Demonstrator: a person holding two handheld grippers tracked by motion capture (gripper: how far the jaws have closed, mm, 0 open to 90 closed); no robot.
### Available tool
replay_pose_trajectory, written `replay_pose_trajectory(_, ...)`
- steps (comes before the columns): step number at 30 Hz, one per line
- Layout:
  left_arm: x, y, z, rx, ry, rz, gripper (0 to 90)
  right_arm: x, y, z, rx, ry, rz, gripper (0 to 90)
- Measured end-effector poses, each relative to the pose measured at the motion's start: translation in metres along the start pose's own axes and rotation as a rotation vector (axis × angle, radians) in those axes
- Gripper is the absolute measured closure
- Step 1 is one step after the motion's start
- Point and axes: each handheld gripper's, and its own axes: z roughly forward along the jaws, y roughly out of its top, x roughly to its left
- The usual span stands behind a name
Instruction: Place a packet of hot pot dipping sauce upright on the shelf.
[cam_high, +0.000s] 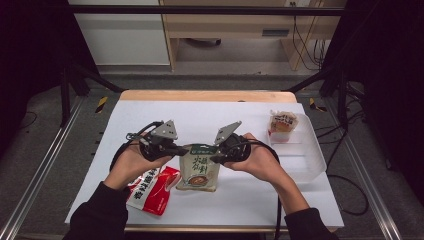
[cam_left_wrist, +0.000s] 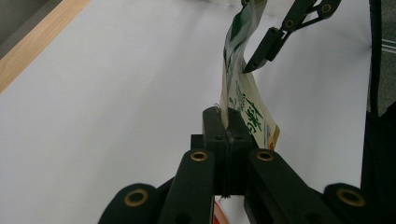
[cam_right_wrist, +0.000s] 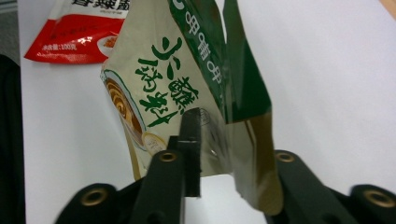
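A: Left tool (cam_high: 176, 149)?
B: I've got its jaws pressed together on the edge of the green-and-cream sauce pouch (cam_high: 199, 167), seen clearly in the left gripper view, where the pouch (cam_left_wrist: 240, 100) rises straight ahead of the tips.
A: Right tool (cam_high: 216, 158)?
B: It's pinching the same pouch (cam_right_wrist: 187, 88) from the opposite side; in the right gripper view the film sits between its jaws.
A: Where's the pouch?
B: Held between my two tools over the white worktop (cam_high: 235, 195); I cannot tell if its bottom edge touches the worktop.
A: Anything else?
B: A red packet (cam_high: 152, 188) lies just under the left tool. A clear tray (cam_high: 307, 160) sits beyond the right tool, with a small wrapped snack (cam_high: 282, 122) at its far end.
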Motion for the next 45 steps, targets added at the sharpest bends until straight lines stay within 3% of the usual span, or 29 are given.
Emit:
replay_pose_trajectory(4,0.001,-0.001,0.0,-0.001,0.0,-0.008,90.0,0.001,0.004,-0.003,0.023,-0.009,-0.022,88.8)
replay_pose_trajectory(8,0.003,-0.005,0.0,0.0,0.006,-0.026,88.0,0.002,0.009,-0.004,0.045,-0.002,-0.03,90.0)
replay_pose_trajectory(10,0.005,-0.009,0.0,-0.005,0.007,-0.038,81.7,0.003,0.012,-0.005,0.051,0.009,-0.036,90.0)
replay_pose_trajectory(12,0.006,-0.013,-0.001,-0.026,0.016,-0.066,71.2,0.005,0.015,-0.006,0.078,0.006,-0.039,90.0)
replay_pose_trajectory(13,0.006,-0.015,-0.001,-0.03,0.019,-0.071,61.2,0.005,0.017,-0.006,0.091,0.004,-0.049,90.0)
replay_pose_trajectory(17,0.007,-0.028,-0.002,-0.032,0.056,-0.098,41.8,0.002,0.023,-0.009,0.106,0.002,-0.051,90.0)
replay_pose_trajectory(20,0.008,-0.038,0.0,-0.019,0.079,-0.114,33.5,0.001,0.027,-0.014,0.111,-0.005,-0.053,90.0)
replay_pose_trajectory(23,0.011,-0.045,0.002,0.027,0.113,-0.122,25.9,-0.001,0.028,-0.017,0.124,-0.021,-0.054,90.0)
replay_pose_trajectory(25,0.011,-0.05,0.002,0.025,0.126,-0.142,22.1,-0.004,0.027,-0.02,0.124,-0.027,-0.051,90.0)
replay_pose_trajectory(29,0.011,-0.056,0.005,0.048,0.151,-0.154,17.2,-0.01,0.023,-0.028,0.097,-0.036,-0.035,90.0)
replay_pose_trajectory(45,0.01,-0.082,0.012,0.105,0.162,-0.18,12.1,-0.024,0.005,-0.068,0.06,-0.073,-0.01,90.0)
